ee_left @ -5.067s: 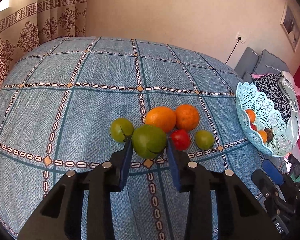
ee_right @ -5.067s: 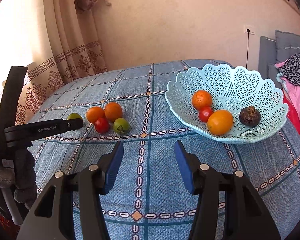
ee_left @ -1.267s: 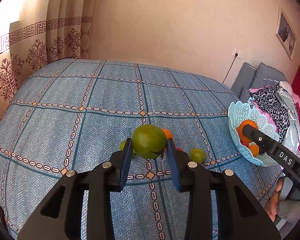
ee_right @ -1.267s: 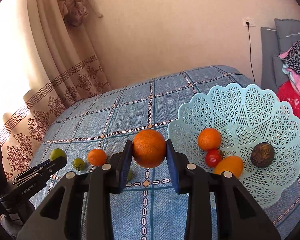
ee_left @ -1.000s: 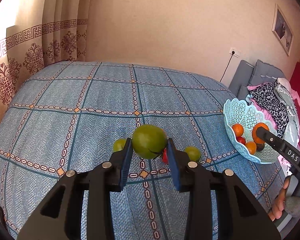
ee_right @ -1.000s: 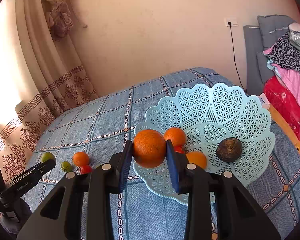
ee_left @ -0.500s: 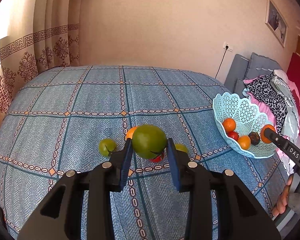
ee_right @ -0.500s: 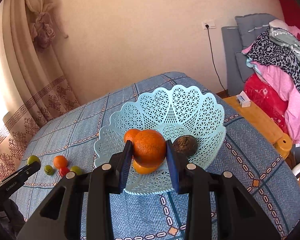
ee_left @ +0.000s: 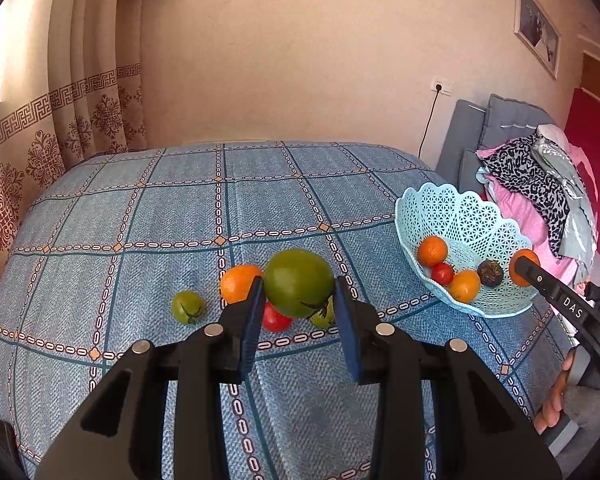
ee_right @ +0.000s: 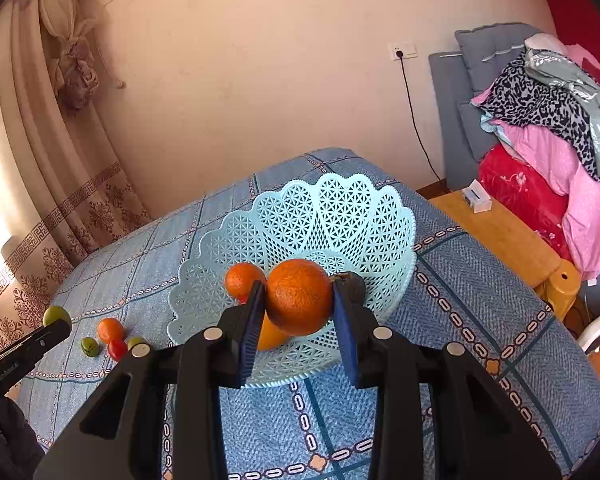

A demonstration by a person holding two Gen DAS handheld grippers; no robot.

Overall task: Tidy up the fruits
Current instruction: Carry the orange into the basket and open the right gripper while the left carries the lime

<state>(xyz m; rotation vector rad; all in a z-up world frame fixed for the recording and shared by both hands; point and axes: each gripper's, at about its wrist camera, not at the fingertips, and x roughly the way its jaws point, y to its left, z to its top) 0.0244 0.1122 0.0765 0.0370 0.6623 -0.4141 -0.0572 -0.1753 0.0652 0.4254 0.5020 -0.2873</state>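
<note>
orange (ee_right: pixel 299 296) between right fingers (ee_right: pixel 253 322), over basket (ee_right: pixel 236 240)

Basket (ee_right: pixel 328 216) far side free; fruits (ee_right: pixel 242 278) crowd near side.

Red tomato (ee_left: pixel 275 320) half tucked behind the left gripper's finger, and the green one (ee_left: pixel 322 316) beside it is mostly blocked by the big green fruit (ee_left: pixel 298 282). In the basket (ee_right: pixel 320 216), the dark fruit (ee_right: pixel 354 282) peeks past the right gripper's finger; the orange (ee_right: pixel 300 296) covers most of the yellow-orange fruit (ee_right: pixel 270 336) below.
</note>
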